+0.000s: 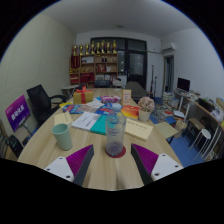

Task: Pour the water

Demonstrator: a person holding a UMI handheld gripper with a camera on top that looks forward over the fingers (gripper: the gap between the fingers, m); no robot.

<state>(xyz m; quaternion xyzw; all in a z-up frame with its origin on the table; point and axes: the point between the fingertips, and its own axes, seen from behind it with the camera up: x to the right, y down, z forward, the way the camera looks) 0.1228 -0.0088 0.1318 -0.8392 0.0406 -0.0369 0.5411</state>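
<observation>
Claw (113, 160) level, spread before upright bottle (115, 131).

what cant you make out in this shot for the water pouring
- Bottle, gripper view: its water level and whether its cap is on are too small to tell.
- Green cup, gripper view: the inside is hidden by its own wall, so full or empty is unknown.
- Clutter on the table beyond the bottle: too small to name.
- Gripper: fingers open, the bottle just ahead of them; whether they touch it cannot be told.
</observation>
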